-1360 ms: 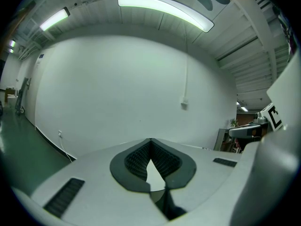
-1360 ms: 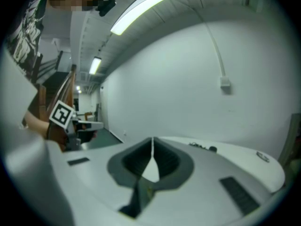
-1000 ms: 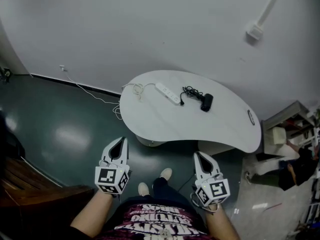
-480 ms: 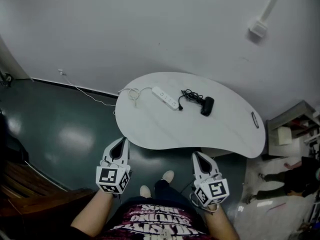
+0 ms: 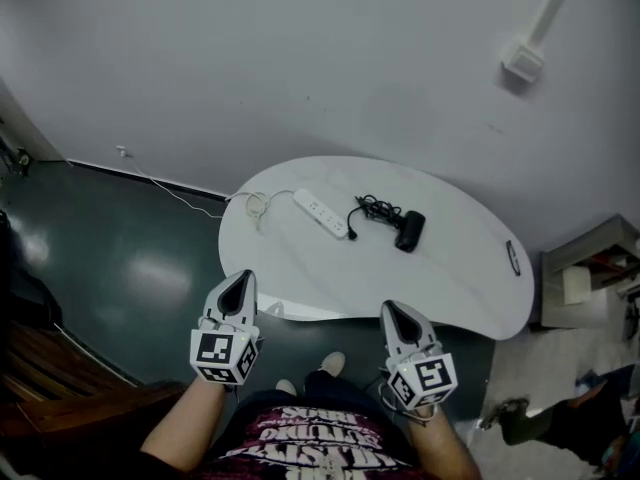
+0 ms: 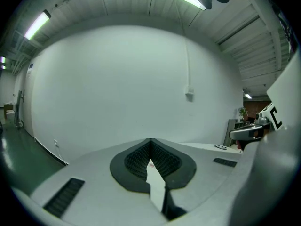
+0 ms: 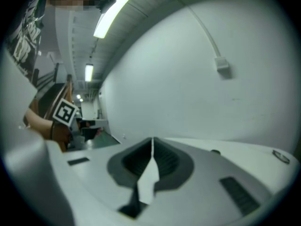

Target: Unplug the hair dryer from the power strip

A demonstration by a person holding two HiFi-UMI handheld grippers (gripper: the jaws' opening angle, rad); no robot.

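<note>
Holding left gripper [image 5: 239, 278] and right gripper [image 5: 392, 311] pinched together, empty, short of the table [image 5: 450, 283]. Seeing the hair dryer [image 5: 409, 230] lying beside the power strip [image 5: 320, 213]. Risking dragging the loose strip while pulling one-handed.

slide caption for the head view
Shut left gripper and shut right gripper before a table bearing power strip and hair dryer.
</note>
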